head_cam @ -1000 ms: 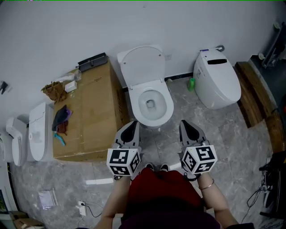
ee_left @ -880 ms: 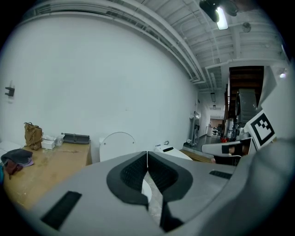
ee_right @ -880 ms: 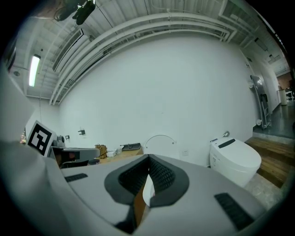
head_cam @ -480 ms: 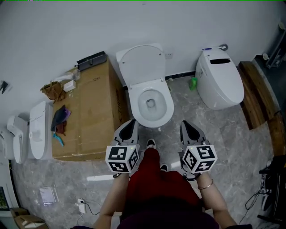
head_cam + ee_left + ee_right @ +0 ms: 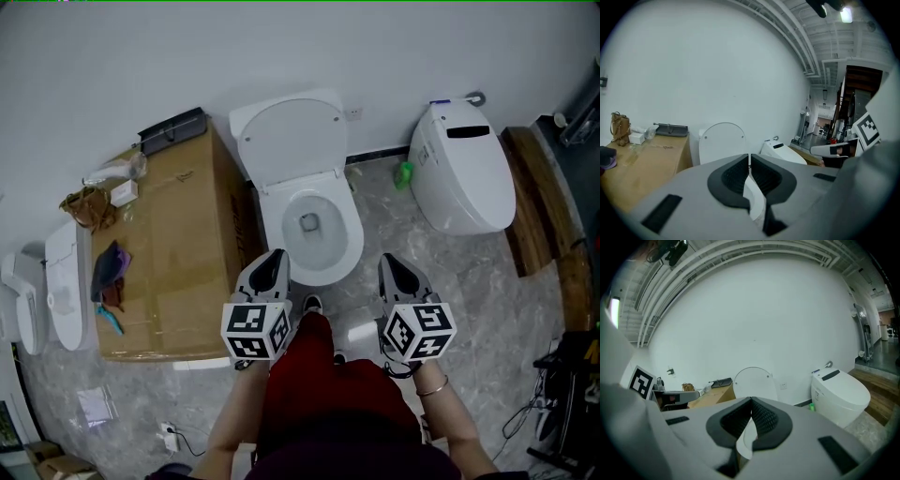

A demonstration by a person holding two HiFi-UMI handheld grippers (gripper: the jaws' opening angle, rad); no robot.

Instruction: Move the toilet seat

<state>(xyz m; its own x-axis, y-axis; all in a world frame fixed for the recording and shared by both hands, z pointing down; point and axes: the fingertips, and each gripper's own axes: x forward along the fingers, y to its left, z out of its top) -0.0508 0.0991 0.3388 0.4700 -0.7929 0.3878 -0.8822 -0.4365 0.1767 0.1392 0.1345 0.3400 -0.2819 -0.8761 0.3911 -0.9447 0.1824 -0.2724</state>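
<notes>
1. Compared with a second ago, the open bowl [image 5: 309,225] lies closer to the two claws, its front rim now level with their tips; the cardboard box [image 5: 173,253] sits further left in the head view; one shoe [image 5: 312,305] has stepped forward between the claws
2. The toilet seat [image 5: 289,141] is unchanged; it stands raised, tipped back toward the wall above the bowl, well apart from both claws
3. Claws, two: the left claw [image 5: 272,255] has its jaws pressed together with nothing between them; the right claw [image 5: 389,258] is likewise closed and empty; both hover over the floor [image 5: 450,281] in front of the bowl, one on each side
4. Toilets, counted: one open toilet in the middle; one closed white toilet [image 5: 464,169] to its right; two white ceramic pieces [image 5: 64,281] left of the box, too foreshortened to name further
5. One cardboard box, touching the middle toilet's left side; one dark tray [image 5: 172,129] at its far edge; one brown bag [image 5: 84,204] on it
6. One green bottle [image 5: 404,174] on the floor between the middle and right toilets
</notes>
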